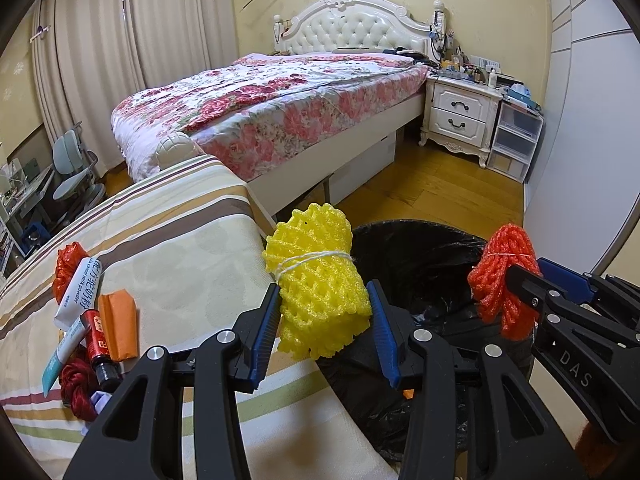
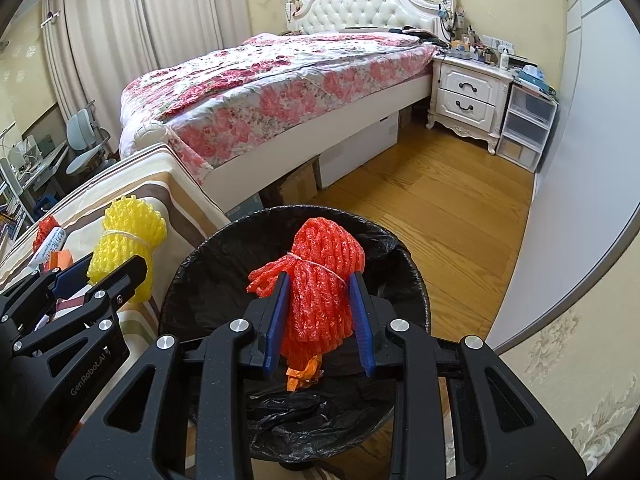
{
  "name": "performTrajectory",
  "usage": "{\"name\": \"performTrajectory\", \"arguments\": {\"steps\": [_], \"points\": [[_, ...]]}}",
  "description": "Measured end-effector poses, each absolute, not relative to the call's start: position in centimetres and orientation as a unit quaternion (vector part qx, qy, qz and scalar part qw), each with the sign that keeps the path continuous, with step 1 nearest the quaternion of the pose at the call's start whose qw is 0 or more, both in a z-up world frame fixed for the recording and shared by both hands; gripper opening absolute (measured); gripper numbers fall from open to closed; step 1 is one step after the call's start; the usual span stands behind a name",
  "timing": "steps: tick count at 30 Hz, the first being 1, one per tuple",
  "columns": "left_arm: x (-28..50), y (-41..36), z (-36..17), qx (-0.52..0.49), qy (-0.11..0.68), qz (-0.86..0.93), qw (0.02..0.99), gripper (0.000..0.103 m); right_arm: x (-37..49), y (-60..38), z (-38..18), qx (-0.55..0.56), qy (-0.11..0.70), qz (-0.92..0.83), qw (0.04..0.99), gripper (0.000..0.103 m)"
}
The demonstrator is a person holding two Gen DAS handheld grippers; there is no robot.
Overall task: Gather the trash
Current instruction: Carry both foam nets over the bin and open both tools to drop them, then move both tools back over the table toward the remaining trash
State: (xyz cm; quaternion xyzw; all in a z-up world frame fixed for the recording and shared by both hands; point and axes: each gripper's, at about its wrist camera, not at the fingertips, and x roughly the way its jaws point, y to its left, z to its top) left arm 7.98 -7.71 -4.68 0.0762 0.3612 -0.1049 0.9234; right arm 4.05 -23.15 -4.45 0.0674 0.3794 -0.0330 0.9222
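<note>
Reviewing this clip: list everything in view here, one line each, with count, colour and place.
Yellow foam net bundle: one, yellow, tied with string, in the left gripper beside the bin.
Red foam net bundle: one, orange-red, tied, in the right gripper over the bin.
Trash bin: one, black liner, on the floor by the striped cloth; an orange scrap lies inside.
Striped cloth: one, beige and brown, covering the surface at left.
Leftover items: several, on the cloth: white tubes, orange packet, small red bottle, red nets.
Bed: one, floral cover, white headboard, behind.
Nightstand: one, white, cluttered top, beside the bed.
Left gripper: black, blue pads, shut.
Right gripper: same, shut.
</note>
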Motion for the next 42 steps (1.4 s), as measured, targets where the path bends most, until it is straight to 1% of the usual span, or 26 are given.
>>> {"name": "performTrajectory", "arguments": {"steps": [6,9,10,11,12,13,14,17,18,22,30,42], "points": [[8.0,-8.1,-4.8,0.077,0.363,-0.109,0.922,0.044,4.3,-23.5,-4.7,0.069,0.382,-0.033,0.921,0.03],[8.0,-8.3,-5.0,0.077,0.365,-0.11,0.921,0.047,4.3,-23.5,-4.8,0.069,0.382,-0.035,0.921,0.031],[8.1,-8.4,-5.0,0.078,0.365,-0.11,0.921,0.048,4.3,-23.6,-4.9,0.069,0.382,-0.036,0.921,0.031],[8.1,-8.5,-4.9,0.079,0.365,-0.11,0.921,0.05,4.2,-23.6,-4.9,0.069,0.382,-0.037,0.921,0.036],[8.0,-8.5,-4.9,0.081,0.365,-0.109,0.921,0.056,4.2,-23.7,-4.9,0.07,0.381,-0.039,0.921,0.042],[7.9,-8.6,-4.9,0.082,0.364,-0.107,0.922,0.062,4.2,-23.8,-4.8,0.07,0.38,-0.041,0.921,0.045],[7.9,-8.6,-4.9,0.08,0.363,-0.106,0.922,0.063,4.2,-23.8,-4.8,0.07,0.379,-0.043,0.922,0.047],[7.8,-8.5,-4.9,0.078,0.364,-0.104,0.922,0.067,4.1,-24.0,-4.8,0.071,0.379,-0.047,0.921,0.048],[7.8,-8.4,-4.8,0.078,0.364,-0.104,0.922,0.071,4.1,-24.1,-4.8,0.071,0.379,-0.048,0.921,0.048],[7.6,-8.2,-4.4,0.076,0.359,-0.101,0.925,0.073,4.0,-24.2,-4.7,0.071,0.379,-0.05,0.921,0.048],[6.9,-7.0,-3.5,0.075,0.35,-0.091,0.929,0.075,3.7,-23.3,-4.4,0.069,0.38,-0.044,0.921,0.049],[5.5,-1.0,-2.6,0.056,0.355,-0.036,0.932,0.075,3.4,-20.0,-4.1,0.06,0.386,-0.011,0.921,0.05]]}}
